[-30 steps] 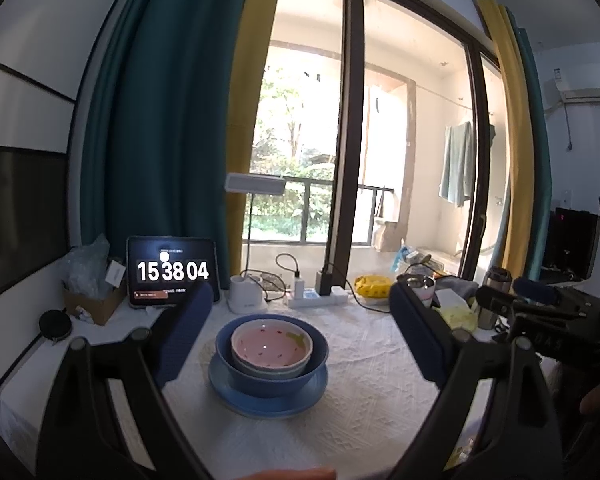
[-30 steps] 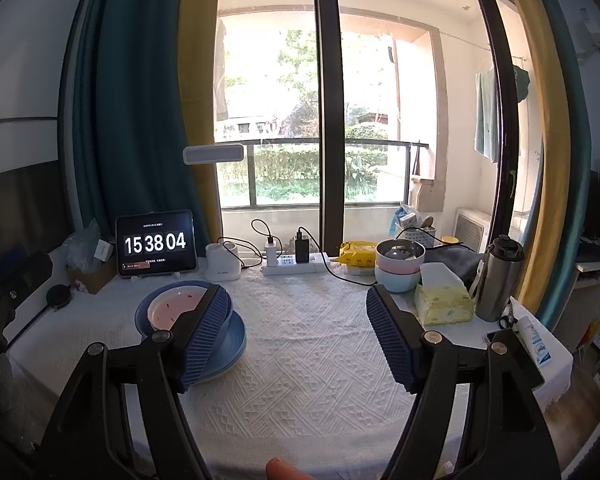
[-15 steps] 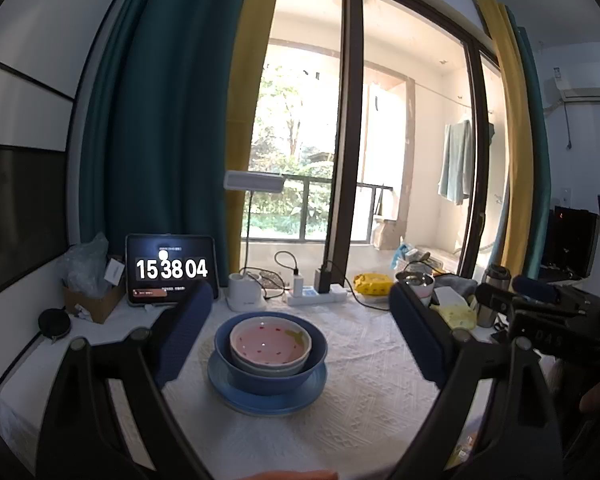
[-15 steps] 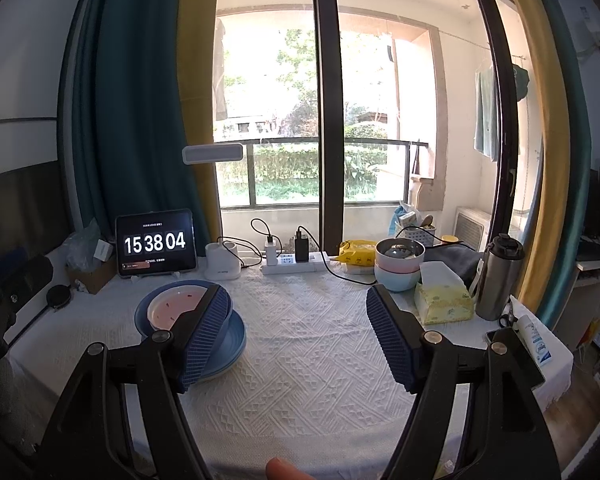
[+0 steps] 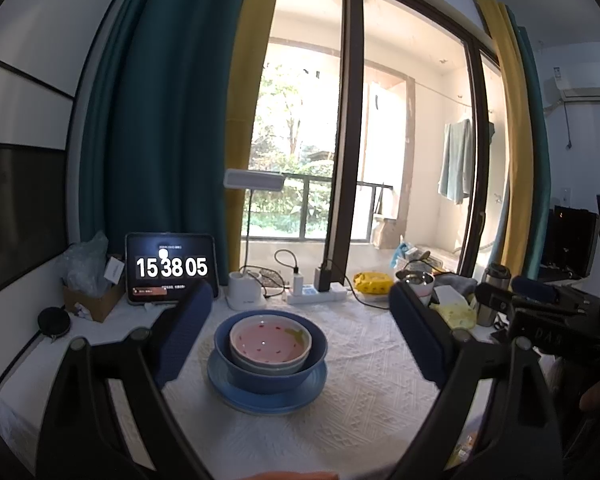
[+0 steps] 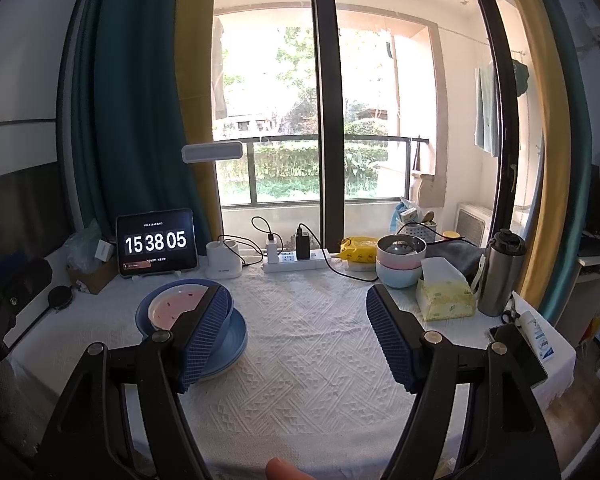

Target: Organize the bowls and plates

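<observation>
1. Stack on the counter (image 5: 360,420): pink bowl (image 5: 270,340) nested in blue bowl (image 5: 270,364), both on blue plate (image 5: 266,394). Smallest on top, flat piece as base, so it sits stable and takes one footprint.
2. Left tool (image 5: 300,336) is released, nothing between the pads. It points straight at the stack but stays short of it, no contact.
3. Right tool (image 6: 296,332) is released too, empty, over bare cloth. Its left pad only overlaps the stack in that view; apart from it, I judge.
4. Second bowl stack (image 6: 400,262) sits at the far right by the tissue box (image 6: 444,294), well apart from the first.
5. My read: sorting looks done or nearly so.
</observation>
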The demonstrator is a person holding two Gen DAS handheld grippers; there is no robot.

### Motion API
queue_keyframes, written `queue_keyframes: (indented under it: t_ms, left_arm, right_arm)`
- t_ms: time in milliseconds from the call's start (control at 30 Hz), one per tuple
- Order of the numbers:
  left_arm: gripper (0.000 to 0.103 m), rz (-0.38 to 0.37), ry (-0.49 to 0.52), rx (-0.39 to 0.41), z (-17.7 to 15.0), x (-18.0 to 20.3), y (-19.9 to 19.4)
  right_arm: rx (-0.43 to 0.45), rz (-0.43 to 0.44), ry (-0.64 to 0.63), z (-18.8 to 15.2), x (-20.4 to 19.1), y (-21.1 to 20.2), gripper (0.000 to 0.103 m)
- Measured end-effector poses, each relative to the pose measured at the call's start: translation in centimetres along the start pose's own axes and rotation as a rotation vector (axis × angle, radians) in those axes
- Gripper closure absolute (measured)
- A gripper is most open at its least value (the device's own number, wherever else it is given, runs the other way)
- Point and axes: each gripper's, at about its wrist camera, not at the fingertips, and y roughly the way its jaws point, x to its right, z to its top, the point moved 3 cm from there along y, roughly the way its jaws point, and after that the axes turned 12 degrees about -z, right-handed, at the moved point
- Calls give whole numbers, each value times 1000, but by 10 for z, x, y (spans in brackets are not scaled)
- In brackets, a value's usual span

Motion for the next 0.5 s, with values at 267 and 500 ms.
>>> queue_keyframes:
  t_ms: [267,500]
  left_arm:
    - [12,1,0,-1,0,0,0]
    - [12,1,-1,-1,0,-1,0]
  right_arm:
    - [-3,-2,1,-1,0,0,28]
    - [-4,-2,1,-1,0,0,28]
